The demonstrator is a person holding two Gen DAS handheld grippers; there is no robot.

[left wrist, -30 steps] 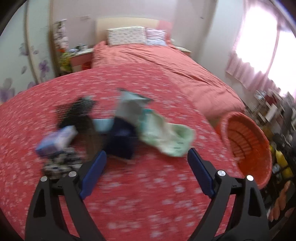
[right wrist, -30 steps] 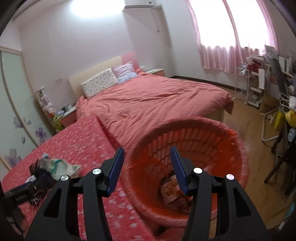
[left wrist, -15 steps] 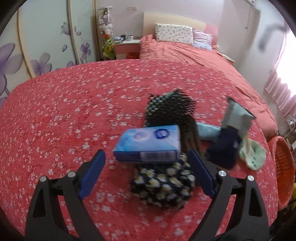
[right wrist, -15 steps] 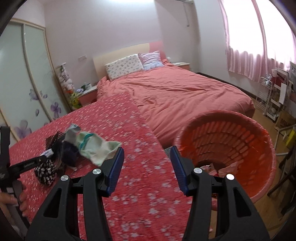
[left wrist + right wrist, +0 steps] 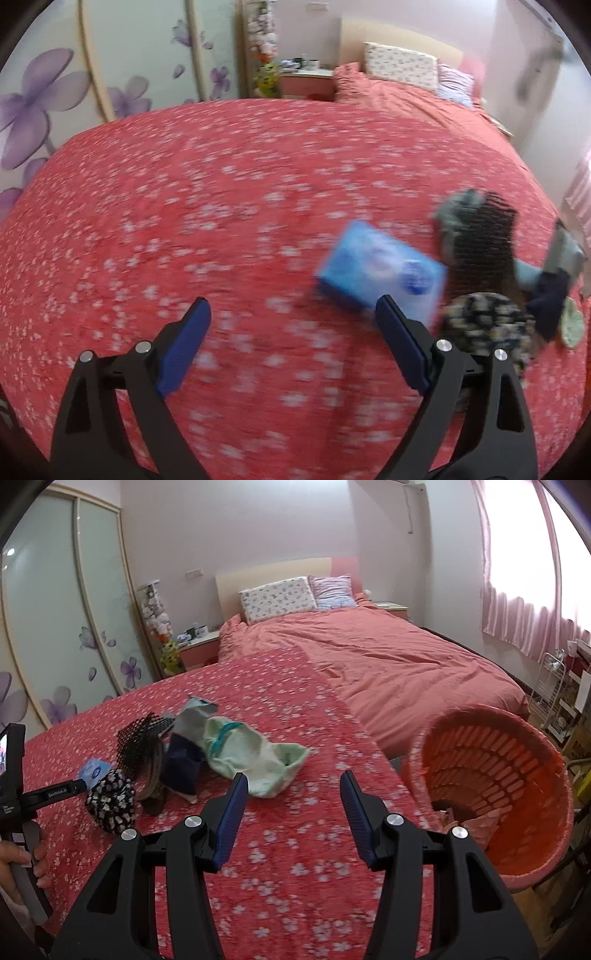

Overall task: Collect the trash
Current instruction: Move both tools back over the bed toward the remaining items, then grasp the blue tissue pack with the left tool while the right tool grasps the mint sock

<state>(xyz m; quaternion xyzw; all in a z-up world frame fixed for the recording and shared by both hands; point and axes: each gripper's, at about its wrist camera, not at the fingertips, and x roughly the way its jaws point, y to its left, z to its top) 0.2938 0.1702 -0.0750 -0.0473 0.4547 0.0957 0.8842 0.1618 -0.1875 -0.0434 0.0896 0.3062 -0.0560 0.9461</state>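
Note:
A heap of things lies on the red flowered cover (image 5: 295,842): a blue tissue pack (image 5: 380,266), a black net (image 5: 484,240), a dark flowered pouch (image 5: 484,328), a navy packet (image 5: 183,762), a grey bag (image 5: 192,716) and a pale green cloth (image 5: 255,757). My left gripper (image 5: 291,321) hangs open over bare cover, left of the tissue pack, nothing between its fingers. My right gripper (image 5: 291,794) is open and empty, just in front of the green cloth. An orange basket (image 5: 491,775) stands to its right with some trash at the bottom.
A bed with a red duvet (image 5: 388,657) and two pillows (image 5: 277,598) lies beyond. A wardrobe with purple flower doors (image 5: 55,627) stands left, a bedside cabinet (image 5: 199,648) beside it. A wire rack (image 5: 554,686) and clutter stand right. A hand (image 5: 22,860) holds the left gripper's handle.
Both grippers have swung left. In the left view the heap slid from centre to the right edge. In the right view the basket moved from under the fingers to the right.

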